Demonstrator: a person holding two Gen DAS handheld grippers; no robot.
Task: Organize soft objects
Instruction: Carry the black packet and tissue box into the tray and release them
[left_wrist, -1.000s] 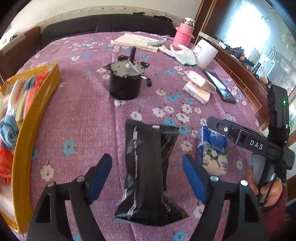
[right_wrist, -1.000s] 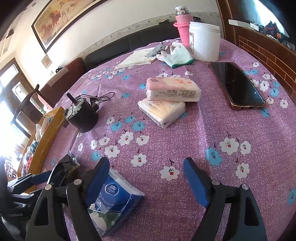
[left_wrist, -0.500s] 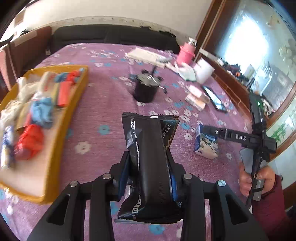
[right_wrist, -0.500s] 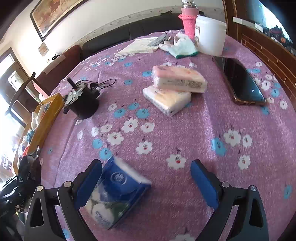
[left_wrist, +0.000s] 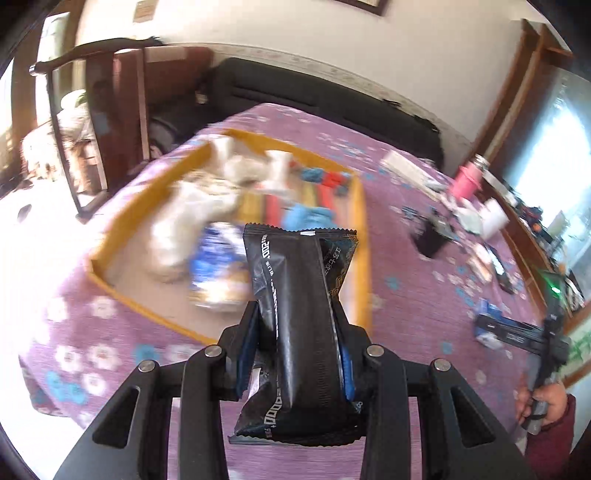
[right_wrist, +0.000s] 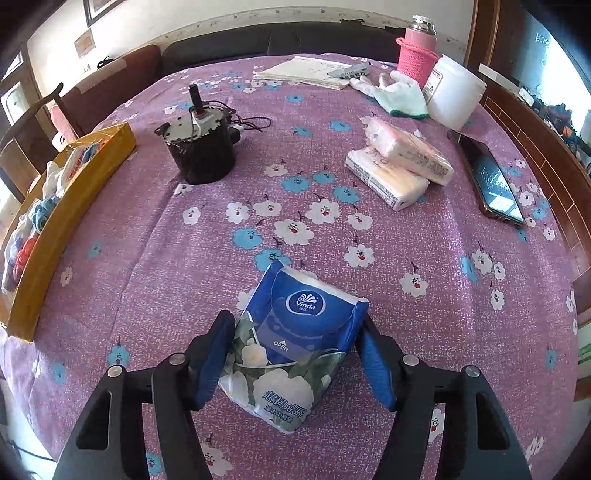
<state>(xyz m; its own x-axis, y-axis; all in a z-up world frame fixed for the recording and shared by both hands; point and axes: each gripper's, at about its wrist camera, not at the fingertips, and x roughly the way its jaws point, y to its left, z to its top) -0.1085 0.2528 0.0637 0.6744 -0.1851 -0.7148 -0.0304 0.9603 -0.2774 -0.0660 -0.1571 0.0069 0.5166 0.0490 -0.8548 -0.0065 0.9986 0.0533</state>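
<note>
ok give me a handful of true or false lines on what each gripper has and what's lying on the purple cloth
1. The left gripper is clamped on a black packet. True.
2. The blue tissue pack sits between the pads of the right gripper. True; its jaws are closing on it.
3. The yellow tray holds nothing. False: it holds soft items in white, blue and red.
4. The two pale tissue packs lie far apart. False: one rests partly on the other.
5. The phone lies in the tray. False: it lies on the cloth near the table's edge.
</note>
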